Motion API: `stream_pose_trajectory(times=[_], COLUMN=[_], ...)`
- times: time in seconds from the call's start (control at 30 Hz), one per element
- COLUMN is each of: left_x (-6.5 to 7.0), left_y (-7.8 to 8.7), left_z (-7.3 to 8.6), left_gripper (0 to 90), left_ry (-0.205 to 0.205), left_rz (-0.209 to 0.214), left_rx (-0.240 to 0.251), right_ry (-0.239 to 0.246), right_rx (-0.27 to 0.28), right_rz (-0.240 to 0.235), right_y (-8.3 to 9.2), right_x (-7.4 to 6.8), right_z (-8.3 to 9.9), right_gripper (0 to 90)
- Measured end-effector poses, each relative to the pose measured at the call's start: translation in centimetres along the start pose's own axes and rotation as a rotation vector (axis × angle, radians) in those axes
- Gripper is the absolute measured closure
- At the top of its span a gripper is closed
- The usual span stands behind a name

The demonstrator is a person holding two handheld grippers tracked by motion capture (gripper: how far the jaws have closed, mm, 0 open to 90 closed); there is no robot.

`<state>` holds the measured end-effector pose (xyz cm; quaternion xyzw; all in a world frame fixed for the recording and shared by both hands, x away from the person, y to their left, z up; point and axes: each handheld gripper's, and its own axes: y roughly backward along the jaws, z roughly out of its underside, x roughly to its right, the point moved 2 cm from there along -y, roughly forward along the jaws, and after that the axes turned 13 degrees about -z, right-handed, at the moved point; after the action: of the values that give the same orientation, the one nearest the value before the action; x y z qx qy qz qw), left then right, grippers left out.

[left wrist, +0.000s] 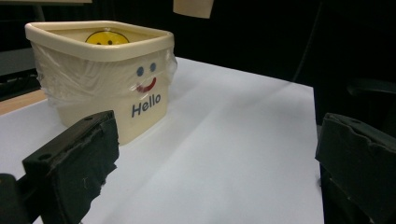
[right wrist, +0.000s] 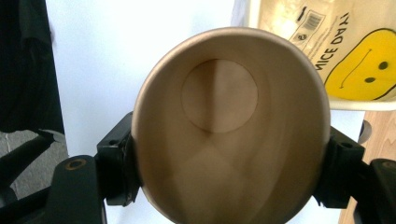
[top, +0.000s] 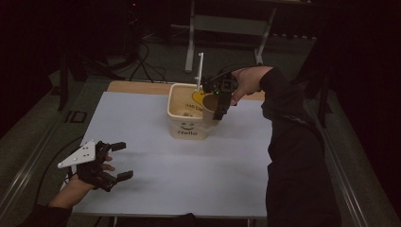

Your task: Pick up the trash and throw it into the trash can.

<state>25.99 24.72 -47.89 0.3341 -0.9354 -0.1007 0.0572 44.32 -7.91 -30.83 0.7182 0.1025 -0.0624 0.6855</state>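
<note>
Beside cream bin (top: 188,125) with yellow-smiley bag, right gripper (right wrist: 229,163) clamps empty paper cup (right wrist: 224,126).

Cream bin (top: 188,124) w/ "Hello" face on white tabletop (top: 156,175); metal frame (top: 227,23) behind, cables on floor.

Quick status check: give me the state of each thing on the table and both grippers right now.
Brown paper cup: empty, clamped between the jaws, held in the air by the bin's near right corner.
Cream plastic bin with "Hello" face: upright, open top, lined with a clear bag printed with a yellow smiley.
Right gripper: shut on the cup.
Left gripper: open, holding nothing, low over the white table.
</note>
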Motion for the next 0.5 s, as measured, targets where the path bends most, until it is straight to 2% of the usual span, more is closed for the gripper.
stream_pose_trajectory(times=[0.5], left_x=[0.0], left_y=[0.1], left_z=[0.0], left_gripper=[0.5], left_ry=[0.001], left_rz=[0.004], left_rx=[0.004], right_ry=[-0.007], right_rx=[0.021], right_rz=[0.031], right_y=[2.0], right_x=[0.9], right_z=[-0.9], right_gripper=[25.3])
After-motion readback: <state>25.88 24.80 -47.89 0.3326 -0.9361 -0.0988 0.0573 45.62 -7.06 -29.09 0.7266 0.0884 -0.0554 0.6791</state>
